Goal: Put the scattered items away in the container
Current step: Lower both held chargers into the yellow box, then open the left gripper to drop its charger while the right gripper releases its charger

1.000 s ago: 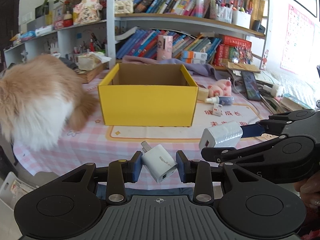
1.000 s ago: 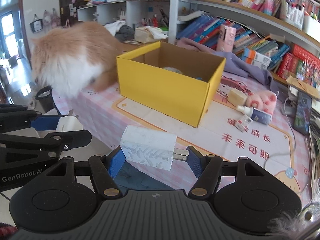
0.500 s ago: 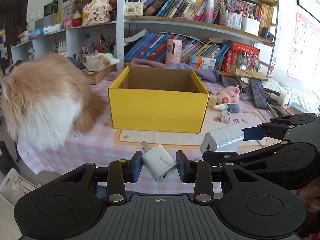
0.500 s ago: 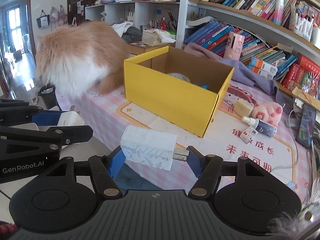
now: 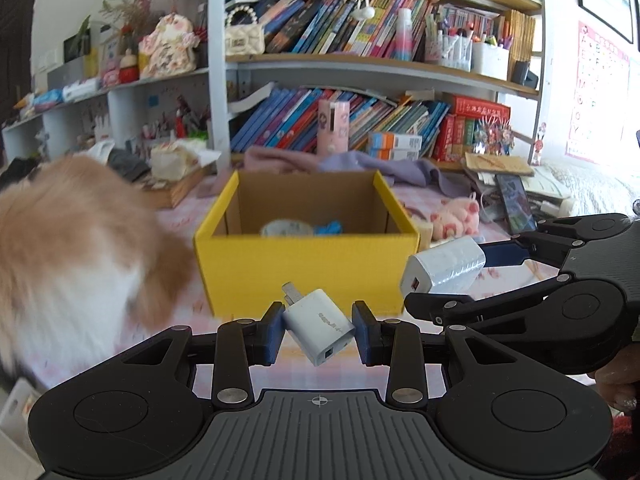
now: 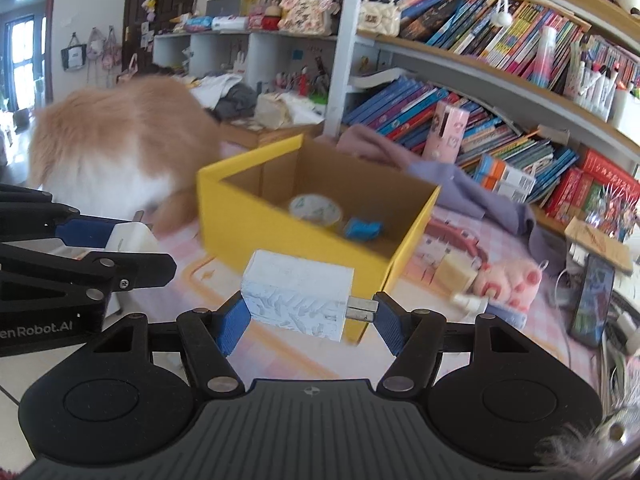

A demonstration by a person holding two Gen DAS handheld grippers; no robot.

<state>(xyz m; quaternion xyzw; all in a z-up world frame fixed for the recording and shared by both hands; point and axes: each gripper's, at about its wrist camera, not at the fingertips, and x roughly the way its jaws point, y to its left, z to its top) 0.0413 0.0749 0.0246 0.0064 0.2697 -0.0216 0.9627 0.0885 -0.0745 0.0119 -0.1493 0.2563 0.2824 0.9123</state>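
My left gripper [image 5: 318, 330] is shut on a small white charger [image 5: 318, 326], held tilted in front of the yellow box [image 5: 304, 268]. My right gripper [image 6: 306, 314] is shut on a larger white charger block [image 6: 298, 294], pinched by its body and prongs, just short of the yellow box's [image 6: 256, 220] near corner. That block also shows in the left wrist view [image 5: 444, 266]. Inside the box lie a tape roll [image 6: 316, 210] and a blue item [image 6: 362, 228]. The left gripper with its charger [image 6: 132, 238] shows at the left of the right wrist view.
A fluffy orange and white cat [image 5: 68, 256] stands on the table left of the box. A pink plush [image 6: 508, 280], a soap-like block [image 6: 456, 272], a small bottle [image 6: 470, 302] and a phone [image 6: 590, 300] lie right of the box. Bookshelves [image 5: 360, 64] stand behind.
Both grippers have risen and moved closer to the yellow box, each still holding its charger. The box's inside now shows. The cat has shifted slightly.
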